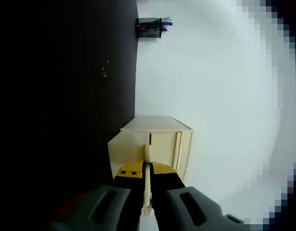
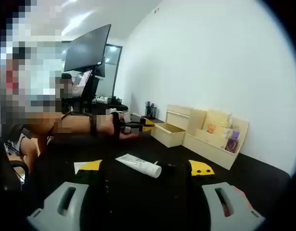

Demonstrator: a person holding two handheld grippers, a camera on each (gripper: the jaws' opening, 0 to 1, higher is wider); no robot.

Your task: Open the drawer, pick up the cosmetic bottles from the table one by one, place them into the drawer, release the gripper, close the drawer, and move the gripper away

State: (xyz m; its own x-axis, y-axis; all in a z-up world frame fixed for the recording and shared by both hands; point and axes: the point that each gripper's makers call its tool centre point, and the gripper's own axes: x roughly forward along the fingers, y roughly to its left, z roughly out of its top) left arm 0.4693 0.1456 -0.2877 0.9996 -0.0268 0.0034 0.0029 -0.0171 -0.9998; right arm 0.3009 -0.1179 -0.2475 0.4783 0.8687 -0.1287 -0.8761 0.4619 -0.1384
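In the left gripper view the left gripper (image 1: 147, 180) has its yellow-tipped jaws pressed together on the thin front panel of the drawer (image 1: 147, 163), which stands edge-on between them. Just beyond sits the pale wooden organizer (image 1: 160, 139), against a white wall, on the dark table (image 1: 66, 96). Farther along the table's edge is a mesh pen holder (image 1: 149, 28) with pens in it.

In the right gripper view the right gripper (image 2: 147, 169) hangs above the table with its jaws spread wide, nothing between them. Between the yellow tips lies a white cosmetic tube (image 2: 138, 165), flat on the table; its long axis runs from upper left to lower right in this view, and its dark cap (image 2: 168, 168) points right (toward the organizer side). Beyond it the drawer (image 2: 168, 134) is pulled out, its inside showing. A person's hand (image 2: 120, 126) reaches toward it, holding the other gripper. A purple bottle (image 2: 232, 142) stands upright in the low tray to the right.
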